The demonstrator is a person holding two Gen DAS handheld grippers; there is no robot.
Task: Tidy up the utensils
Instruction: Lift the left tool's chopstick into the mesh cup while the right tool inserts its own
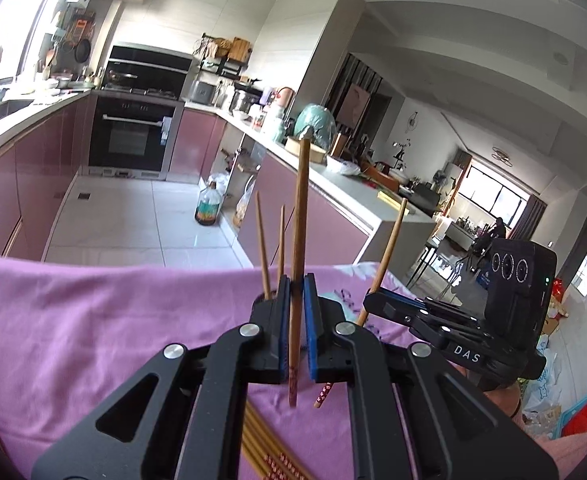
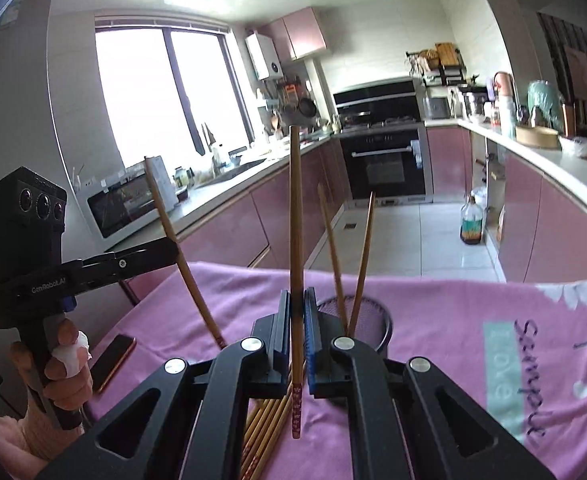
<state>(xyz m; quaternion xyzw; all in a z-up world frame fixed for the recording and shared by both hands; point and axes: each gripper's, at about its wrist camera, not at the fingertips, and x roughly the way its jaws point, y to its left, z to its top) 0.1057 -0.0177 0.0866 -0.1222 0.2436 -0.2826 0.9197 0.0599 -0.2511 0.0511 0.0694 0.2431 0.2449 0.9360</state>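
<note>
My left gripper (image 1: 296,280) is shut on a wooden chopstick (image 1: 299,232) held upright above the pink cloth (image 1: 93,320). My right gripper (image 2: 297,294) is shut on another chopstick (image 2: 295,220), also upright. Each gripper shows in the other's view: the right one (image 1: 369,300) holds its chopstick (image 1: 389,248) tilted, the left one (image 2: 169,246) holds its chopstick (image 2: 181,256) tilted. A dark mesh holder (image 2: 373,316) stands on the cloth with two chopsticks (image 2: 333,248) in it; in the left wrist view those two (image 1: 263,240) rise behind my fingers. Several loose chopsticks (image 2: 265,424) lie on the cloth below the grippers.
A phone (image 2: 113,360) lies on the cloth at the left edge. Beyond the table are pink kitchen cabinets (image 2: 221,236), an oven (image 2: 385,164) and a bottle (image 2: 471,220) on the tiled floor. A counter (image 1: 357,192) crowded with items runs along the right.
</note>
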